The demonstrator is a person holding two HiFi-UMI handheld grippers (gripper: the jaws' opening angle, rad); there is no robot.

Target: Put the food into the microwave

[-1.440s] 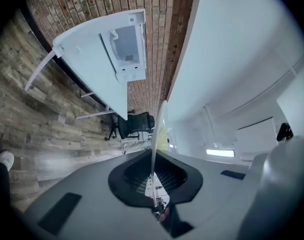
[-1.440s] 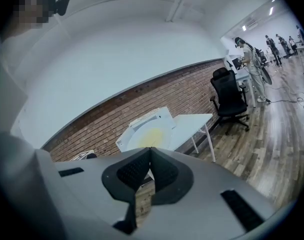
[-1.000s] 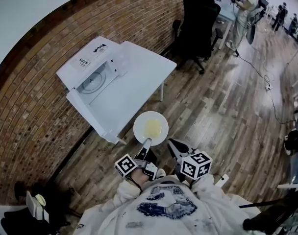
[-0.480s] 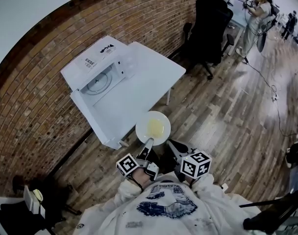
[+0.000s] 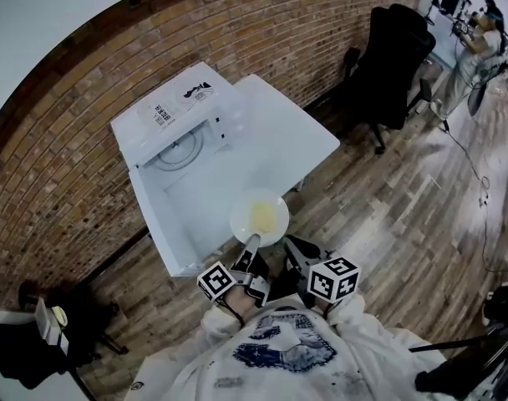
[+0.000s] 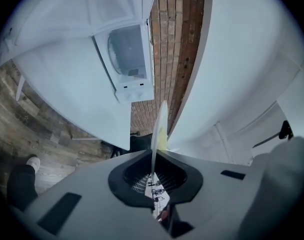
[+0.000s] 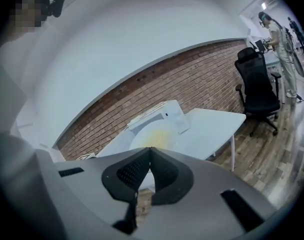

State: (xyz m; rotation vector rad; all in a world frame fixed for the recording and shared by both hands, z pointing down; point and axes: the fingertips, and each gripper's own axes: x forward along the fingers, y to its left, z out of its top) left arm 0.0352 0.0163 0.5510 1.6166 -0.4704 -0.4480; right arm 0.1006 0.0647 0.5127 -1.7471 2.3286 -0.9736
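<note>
- On the desk point(image 5: 297, 140), at its left by the brick wall, a white microwave point(image 5: 175, 111) stands with its door point(image 5: 166, 215) swung open.
- The left tongs point(image 5: 251, 242) clamp the near rim of a white plate point(image 5: 247, 203) of yellow food point(image 5: 262, 216), held at the desk's near edge beside the door.
- The right tongs point(image 5: 294, 247), pressed together, grip nothing.
</note>
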